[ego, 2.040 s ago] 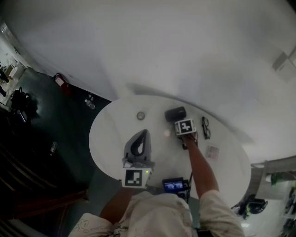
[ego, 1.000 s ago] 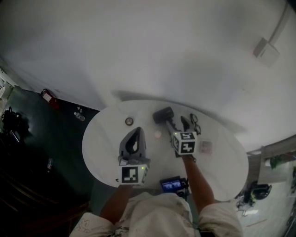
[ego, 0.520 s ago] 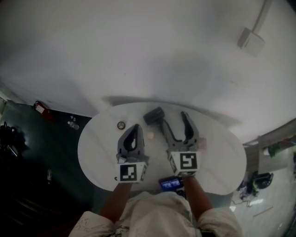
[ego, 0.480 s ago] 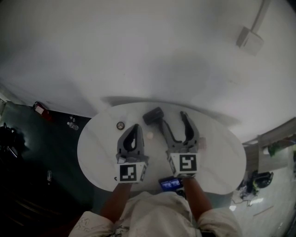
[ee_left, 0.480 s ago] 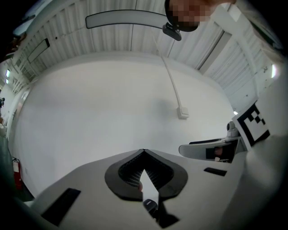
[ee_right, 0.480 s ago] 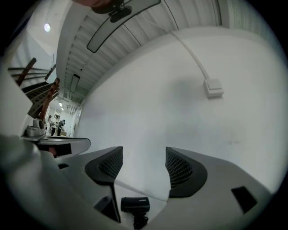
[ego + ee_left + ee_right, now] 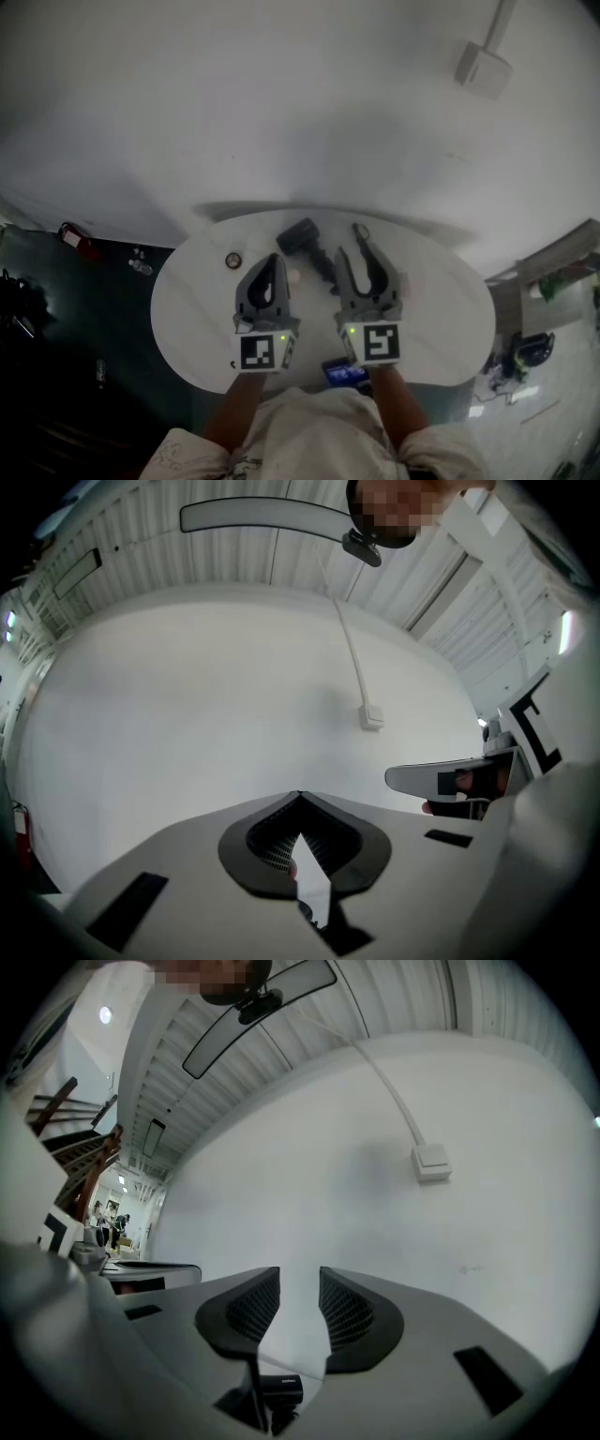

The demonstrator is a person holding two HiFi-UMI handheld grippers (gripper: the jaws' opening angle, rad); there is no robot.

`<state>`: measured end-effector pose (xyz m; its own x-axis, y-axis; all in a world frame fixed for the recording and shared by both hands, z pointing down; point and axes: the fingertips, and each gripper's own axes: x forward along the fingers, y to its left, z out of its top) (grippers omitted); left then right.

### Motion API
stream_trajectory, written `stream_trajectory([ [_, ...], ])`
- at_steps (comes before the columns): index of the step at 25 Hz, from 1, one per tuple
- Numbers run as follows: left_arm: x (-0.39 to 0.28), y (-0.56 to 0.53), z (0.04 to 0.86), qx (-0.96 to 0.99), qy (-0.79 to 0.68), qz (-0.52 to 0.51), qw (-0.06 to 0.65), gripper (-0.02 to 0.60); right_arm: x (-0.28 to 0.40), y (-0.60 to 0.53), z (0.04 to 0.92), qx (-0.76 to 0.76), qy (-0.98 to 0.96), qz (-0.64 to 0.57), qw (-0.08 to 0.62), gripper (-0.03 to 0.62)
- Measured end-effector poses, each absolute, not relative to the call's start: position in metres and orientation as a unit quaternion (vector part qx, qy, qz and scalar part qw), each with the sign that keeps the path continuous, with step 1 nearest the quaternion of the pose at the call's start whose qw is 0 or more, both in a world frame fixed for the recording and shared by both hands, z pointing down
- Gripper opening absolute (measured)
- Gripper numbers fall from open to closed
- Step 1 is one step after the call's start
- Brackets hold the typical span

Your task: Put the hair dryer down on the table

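Note:
The black hair dryer point(image 7: 305, 238) lies on the round white table point(image 7: 431, 309), its handle pointing toward me; it also peeks from under the jaws in the right gripper view point(image 7: 279, 1387). My right gripper point(image 7: 350, 241) hovers just right of the handle, clear of it. Its jaws are closing, with a gap still between the pads point(image 7: 345, 1312) and nothing in it. My left gripper point(image 7: 275, 259) is left of the dryer, held above the table. Its tips meet point(image 7: 299, 799) and hold nothing.
A small round dark object point(image 7: 232, 260) and a pale little ball point(image 7: 294, 277) lie left of the dryer. A dark device with a screen point(image 7: 341, 372) sits at the table's near edge. A white wall stands behind the table, dark floor to the left.
My right gripper has drawn back from the hair dryer toward me and its jaws have narrowed. The dryer stays lying on the table. The left gripper has barely moved.

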<state>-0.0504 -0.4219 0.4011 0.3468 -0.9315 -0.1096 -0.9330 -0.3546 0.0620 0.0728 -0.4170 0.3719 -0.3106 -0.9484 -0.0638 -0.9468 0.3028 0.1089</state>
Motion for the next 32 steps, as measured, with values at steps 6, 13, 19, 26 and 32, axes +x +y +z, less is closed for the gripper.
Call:
stream_trajectory([
  [6,-0.042,-0.420,0.396,-0.825,0.561,0.061,0.013,-0.005,0.084,-0.415,0.376,0.606,-0.793,-0.050,0.014,0.006],
  [13,-0.036,-0.418,0.390,-0.827,0.559,0.062,0.022,-0.005,0.091,-0.419,0.380,0.609,-0.791,-0.052,0.025,0.006],
  [19,-0.037,-0.417,0.388,-0.824,0.563,0.060,0.027,-0.005,0.096,-0.421,0.383,0.611,-0.790,-0.044,0.023,0.006],
  [26,-0.035,-0.416,0.391,-0.822,0.566,0.057,0.026,-0.005,0.099,-0.420,0.391,0.610,-0.790,-0.046,0.035,0.006],
  [32,-0.032,-0.415,0.388,-0.821,0.566,0.066,0.030,-0.005,0.102,-0.417,0.393,0.611,-0.789,-0.041,0.048,0.006],
])
